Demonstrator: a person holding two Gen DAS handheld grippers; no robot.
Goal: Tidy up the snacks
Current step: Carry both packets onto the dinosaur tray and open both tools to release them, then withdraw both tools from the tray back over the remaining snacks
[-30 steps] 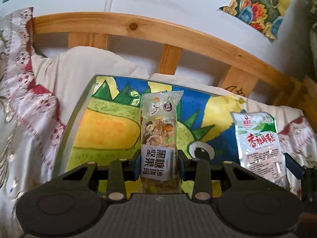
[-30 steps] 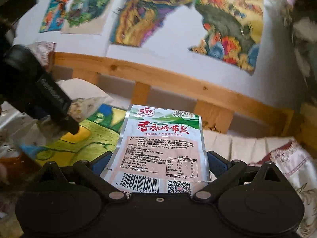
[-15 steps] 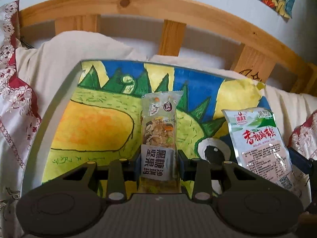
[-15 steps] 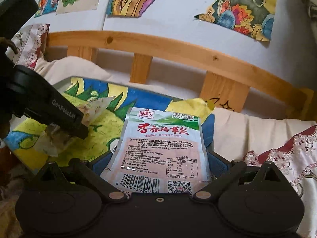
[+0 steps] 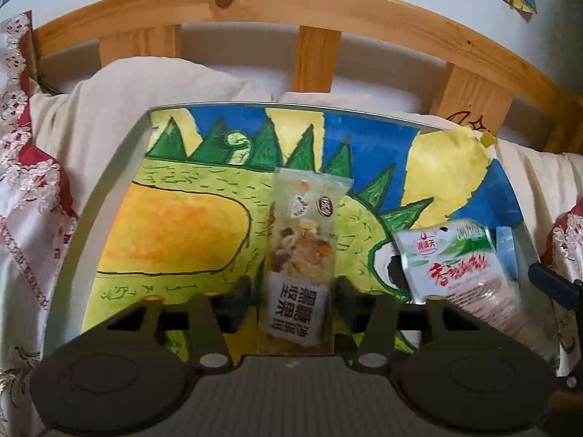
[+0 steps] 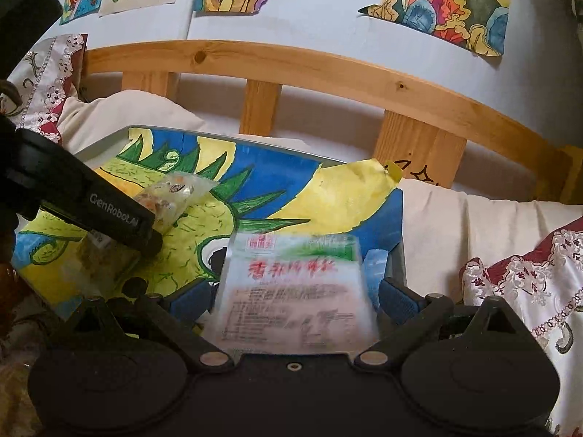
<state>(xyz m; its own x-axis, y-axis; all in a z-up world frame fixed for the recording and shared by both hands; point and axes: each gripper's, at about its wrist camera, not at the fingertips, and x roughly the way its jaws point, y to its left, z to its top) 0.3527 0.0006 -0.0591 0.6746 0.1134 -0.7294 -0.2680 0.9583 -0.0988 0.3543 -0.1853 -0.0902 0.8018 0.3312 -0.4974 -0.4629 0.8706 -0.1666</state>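
Change since earlier view: both tools sit lower over the painted tray (image 5: 109, 196); the jaws that pinched each packet now stand apart.
Left tool (image 5: 295, 291): we see it spread, fingers clear of the nut bar (image 5: 304, 251) on both sides, gripping nothing.
Nut bar position: lengthwise at tray centre, over the dinosaur painting; contact with the tray is likely but blurred.
Right tool (image 6: 295, 298): opened, blue pads beside the pickle packet (image 6: 295, 287) edges; we judge the hold released.
Pickle packet position: right part of the tray, near its rim, well apart from the nut bar.
Placement reason: we judge side-by-side spacing keeps both labels readable.
Support: tray rests on bed cushions (image 5: 109, 109), not a desk.
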